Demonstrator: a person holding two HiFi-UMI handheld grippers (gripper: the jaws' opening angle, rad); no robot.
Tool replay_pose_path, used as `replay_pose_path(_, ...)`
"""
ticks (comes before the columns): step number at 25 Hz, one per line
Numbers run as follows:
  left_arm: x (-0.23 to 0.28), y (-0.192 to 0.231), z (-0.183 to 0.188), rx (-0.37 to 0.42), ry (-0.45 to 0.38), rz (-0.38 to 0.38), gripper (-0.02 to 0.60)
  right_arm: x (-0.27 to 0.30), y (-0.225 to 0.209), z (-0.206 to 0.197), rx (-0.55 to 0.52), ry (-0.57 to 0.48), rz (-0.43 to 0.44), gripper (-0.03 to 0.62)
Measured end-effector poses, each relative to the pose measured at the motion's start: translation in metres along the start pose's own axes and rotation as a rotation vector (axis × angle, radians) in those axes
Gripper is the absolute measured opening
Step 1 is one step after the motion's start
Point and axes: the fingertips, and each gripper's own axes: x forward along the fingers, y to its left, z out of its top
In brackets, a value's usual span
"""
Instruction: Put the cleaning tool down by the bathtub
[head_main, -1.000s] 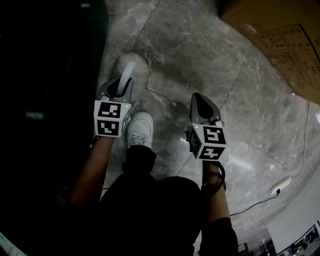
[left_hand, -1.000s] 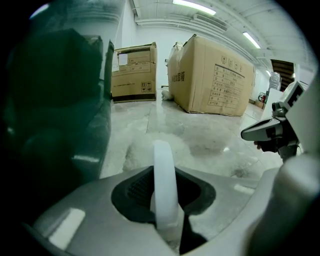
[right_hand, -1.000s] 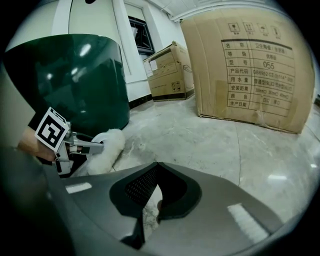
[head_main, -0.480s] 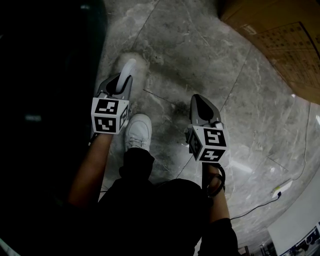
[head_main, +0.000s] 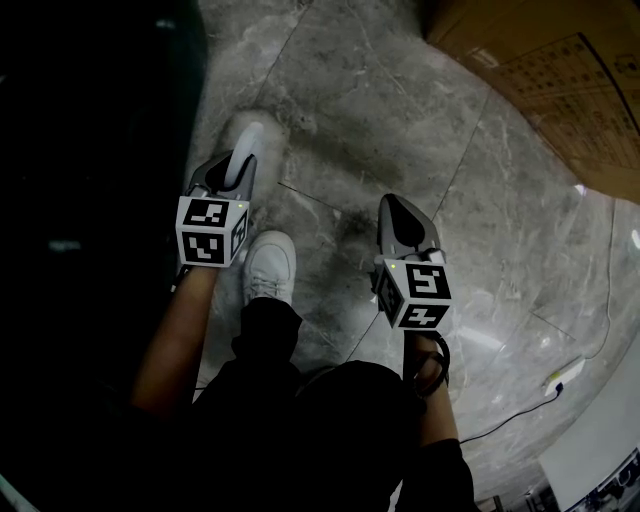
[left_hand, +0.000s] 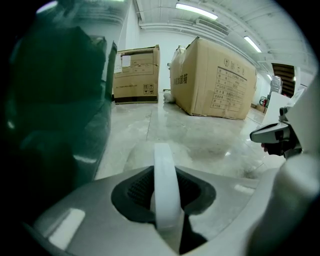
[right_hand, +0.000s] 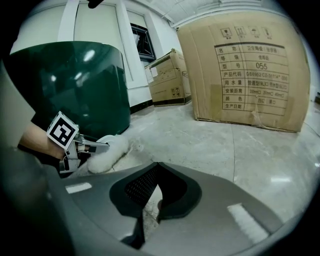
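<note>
The cleaning tool is a white fluffy duster (head_main: 262, 128) on a white handle (head_main: 243, 158). My left gripper (head_main: 230, 170) is shut on that handle (left_hand: 165, 192), and the fluffy head (right_hand: 111, 151) points forward and down near the grey floor. The dark green bathtub (head_main: 95, 150) stands just left of the tool; its wall (left_hand: 55, 100) fills the left of the left gripper view. My right gripper (head_main: 402, 222) hovers to the right at about the same height, jaws shut with nothing between them (right_hand: 157, 166).
Large cardboard boxes (head_main: 545, 80) stand at the far right, and another box (left_hand: 136, 75) sits farther back. The person's white shoe (head_main: 270, 265) is on the marble floor between the grippers. A power strip and cable (head_main: 563, 374) lie at the right.
The left gripper with the duster has shifted slightly up and left in the head view, closer to the bathtub. The right gripper has barely moved.
</note>
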Motion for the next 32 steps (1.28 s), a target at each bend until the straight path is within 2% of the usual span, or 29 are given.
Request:
replay_pose_path(11,-0.002,-0.003,0.003,0.035,0.003,-0.009,0.091,-0.024,-0.015,0.004,-0.017,-0.032,-0.024,0.015)
replay_pose_path(13,-0.005,-0.004,0.005,0.029,-0.008,-0.013,0.175,-0.026,-0.015,0.005,-0.017,-0.034,-0.025,0.015)
replay_pose_path(19,-0.015,-0.009,0.017,0.107,-0.038,-0.018,0.176,-0.027,-0.007,0.008,-0.019,-0.042,-0.012,0.015)
replay_pose_path(29,-0.034,0.0,0.049,0.1,-0.105,0.005,0.178,-0.03,-0.004,0.033,-0.043,-0.075,-0.021,0.015)
replay_pose_path(32,-0.036,0.001,0.054,0.099,-0.113,0.006,0.161,-0.031,-0.005,0.039,-0.039,-0.082,-0.028,0.015)
